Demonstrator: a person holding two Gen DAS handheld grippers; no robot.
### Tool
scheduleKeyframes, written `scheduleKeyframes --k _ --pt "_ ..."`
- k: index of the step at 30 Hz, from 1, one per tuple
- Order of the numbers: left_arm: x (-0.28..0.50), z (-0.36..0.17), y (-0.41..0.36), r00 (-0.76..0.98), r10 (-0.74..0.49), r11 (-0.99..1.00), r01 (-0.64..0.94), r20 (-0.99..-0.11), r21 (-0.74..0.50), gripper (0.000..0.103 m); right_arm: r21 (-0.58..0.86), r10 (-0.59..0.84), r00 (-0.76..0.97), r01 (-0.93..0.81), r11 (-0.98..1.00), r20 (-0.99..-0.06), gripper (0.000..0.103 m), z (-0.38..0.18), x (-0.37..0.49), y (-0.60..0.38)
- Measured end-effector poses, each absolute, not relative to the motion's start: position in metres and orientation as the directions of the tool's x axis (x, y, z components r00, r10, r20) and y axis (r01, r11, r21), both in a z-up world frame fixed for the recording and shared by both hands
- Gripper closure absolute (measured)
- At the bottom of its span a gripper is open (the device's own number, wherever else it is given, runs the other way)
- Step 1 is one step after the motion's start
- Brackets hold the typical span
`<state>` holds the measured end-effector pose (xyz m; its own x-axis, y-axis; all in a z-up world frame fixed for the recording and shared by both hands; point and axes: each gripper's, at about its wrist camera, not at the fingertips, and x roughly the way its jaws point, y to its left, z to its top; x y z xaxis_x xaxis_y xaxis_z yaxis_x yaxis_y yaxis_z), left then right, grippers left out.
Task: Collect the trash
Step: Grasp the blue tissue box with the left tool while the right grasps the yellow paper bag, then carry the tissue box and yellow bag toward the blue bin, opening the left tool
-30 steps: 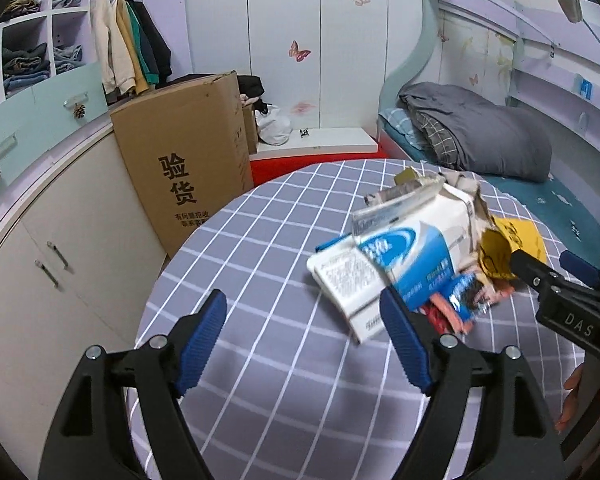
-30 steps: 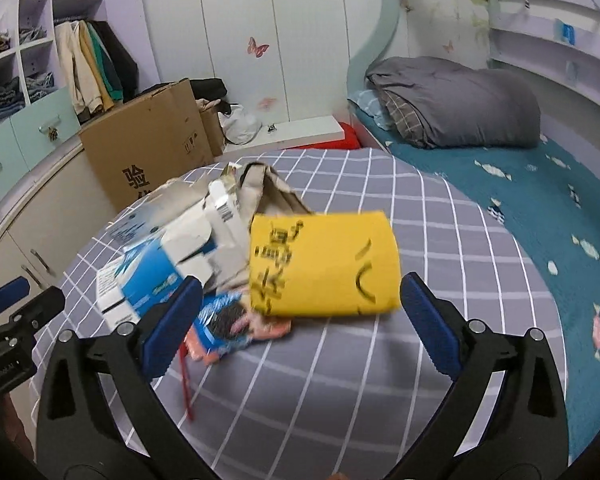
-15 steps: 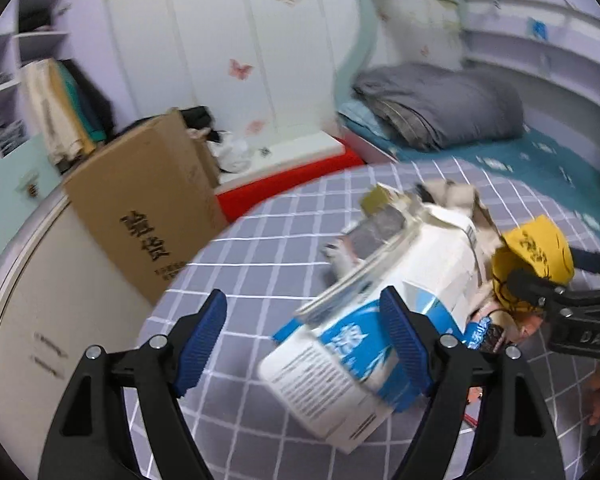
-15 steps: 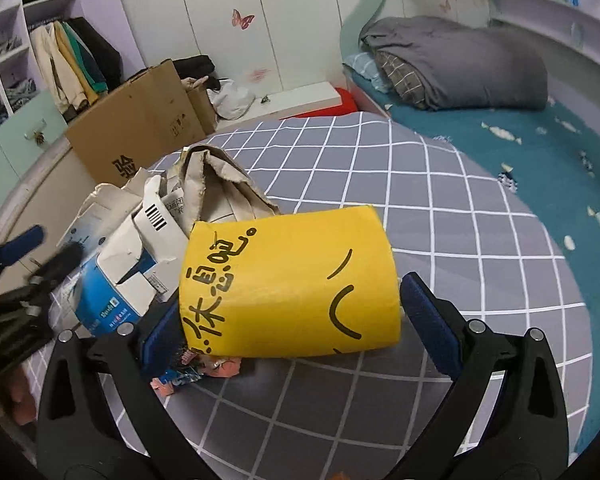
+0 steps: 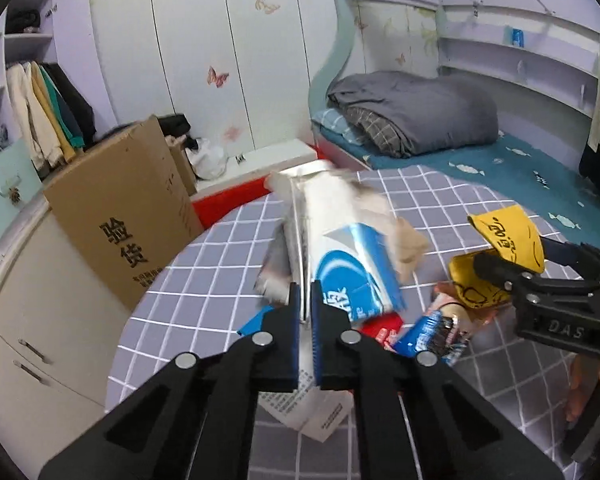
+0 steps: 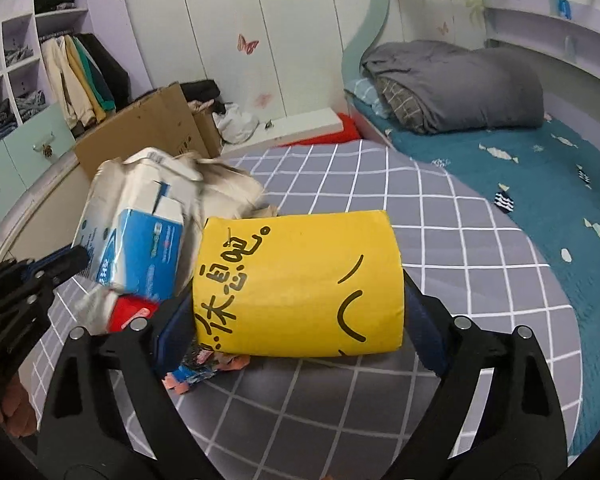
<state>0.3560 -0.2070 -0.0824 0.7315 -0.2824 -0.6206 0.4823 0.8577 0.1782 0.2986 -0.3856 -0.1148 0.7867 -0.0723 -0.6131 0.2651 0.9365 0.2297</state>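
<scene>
My left gripper (image 5: 305, 312) is shut on the edge of a white and blue flattened carton (image 5: 340, 248) and holds it tilted up above the round checked table (image 5: 204, 280). The carton also shows in the right wrist view (image 6: 140, 256). My right gripper (image 6: 296, 316) is closed on a yellow paper cup (image 6: 300, 284) with black writing, lying sideways between its fingers. The cup also shows in the left wrist view (image 5: 500, 256). Small red and blue wrappers (image 5: 412, 332) lie on the table under both.
A large brown cardboard box (image 5: 120, 212) stands left of the table beside white cabinets (image 5: 28, 360). A bed with a grey quilt (image 5: 416, 116) lies behind on the right. Crumpled beige paper (image 6: 228, 188) sits behind the cup.
My left gripper has closed on the carton and lifted it up on end. My right gripper has closed in on the yellow cup and gripped it.
</scene>
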Motion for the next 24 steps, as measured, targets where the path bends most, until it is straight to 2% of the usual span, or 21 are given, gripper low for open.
scheduleKeyframes --k 5,13,19,24 --pt "0.332 -0.067 -0.192 0.715 -0.339 0.85 0.512 -0.612 0.128 0.099 0.236 -0.071 0.815 0.248 0.939 -0.575 0.015 -0.092 0.279 -0.369" --pt "0.286 -0.036 -0.139 0.751 -0.385 0.868 0.492 -0.536 0.066 0.099 0.242 -0.021 0.851 0.172 0.955 -0.525 0.015 -0.057 0.255 -0.324" --pt "0.26 -0.025 -0.076 0.798 -0.327 0.916 0.399 -0.507 0.037 0.099 0.236 0.074 0.862 0.053 0.97 -0.501 0.015 -0.034 0.25 -0.265" --pt "0.247 -0.031 -0.009 0.822 -0.208 0.966 0.259 -0.53 0.021 0.099 0.218 0.185 0.842 -0.082 0.972 -0.507 0.015 -0.032 0.26 -0.188"
